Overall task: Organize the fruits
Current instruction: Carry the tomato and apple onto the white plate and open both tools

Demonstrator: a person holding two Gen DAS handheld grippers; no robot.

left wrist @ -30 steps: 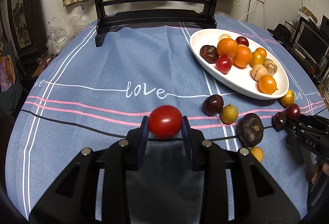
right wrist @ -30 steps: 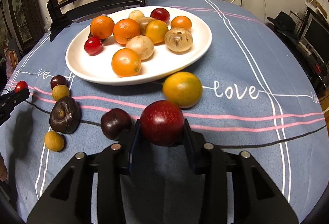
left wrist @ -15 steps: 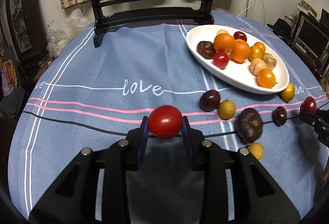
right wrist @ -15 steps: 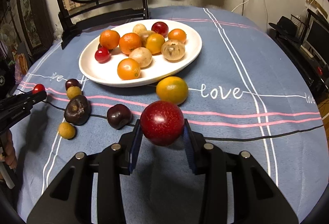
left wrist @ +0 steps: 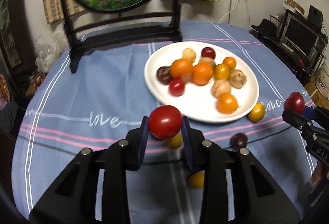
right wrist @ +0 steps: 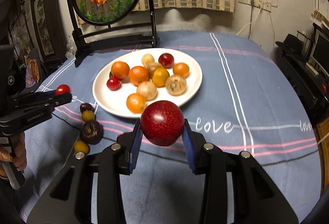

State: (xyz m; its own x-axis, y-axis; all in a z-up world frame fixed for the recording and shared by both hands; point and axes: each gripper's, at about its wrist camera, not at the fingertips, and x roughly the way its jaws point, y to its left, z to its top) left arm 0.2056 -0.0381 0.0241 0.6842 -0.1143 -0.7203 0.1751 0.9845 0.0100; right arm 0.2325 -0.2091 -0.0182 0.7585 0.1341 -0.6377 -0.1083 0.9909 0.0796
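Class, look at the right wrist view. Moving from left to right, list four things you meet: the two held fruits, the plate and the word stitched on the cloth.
Small red tomato in the left hand-held gripper → white plate → dark red plum in the right hand-held gripper → "love" lettering.

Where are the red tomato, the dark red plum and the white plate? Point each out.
red tomato (left wrist: 165, 122), left wrist view, centre of its front skin.
dark red plum (right wrist: 162, 122), right wrist view, middle of its speckled face.
white plate (right wrist: 192, 88), right wrist view, bare right inner rim.

white plate (left wrist: 202, 112), blue striped tablecloth (left wrist: 98, 84)
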